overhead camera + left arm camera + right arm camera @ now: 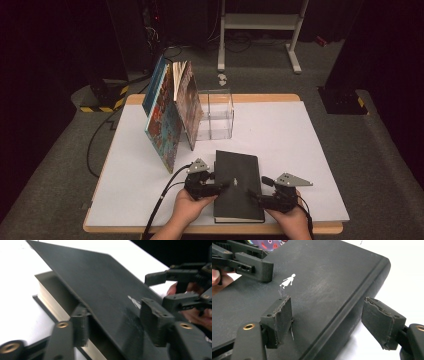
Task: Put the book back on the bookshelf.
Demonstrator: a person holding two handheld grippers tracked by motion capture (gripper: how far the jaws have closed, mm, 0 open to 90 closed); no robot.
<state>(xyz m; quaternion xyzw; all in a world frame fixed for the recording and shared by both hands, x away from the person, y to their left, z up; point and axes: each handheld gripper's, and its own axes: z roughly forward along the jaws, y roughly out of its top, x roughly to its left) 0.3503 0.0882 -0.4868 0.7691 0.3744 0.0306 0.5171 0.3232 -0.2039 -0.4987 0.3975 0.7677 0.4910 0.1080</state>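
Left gripper (220,186) of mine has the cover (105,290) between its jaws, lifted off the pages (53,307). Black book (239,185) lies by the table's (310,145) near edge. On its right side, my right gripper (256,196) sits apart around the spine (352,307).

Both hands are bare and sleeveless beside the book (238,185), each carrying a matte black gripper, left gripper (222,186) and right gripper (255,196), topped by a grey three-cornered plate, with brass screw inserts, worn block-shaped pads (279,320) and a trailing black cable (162,200).
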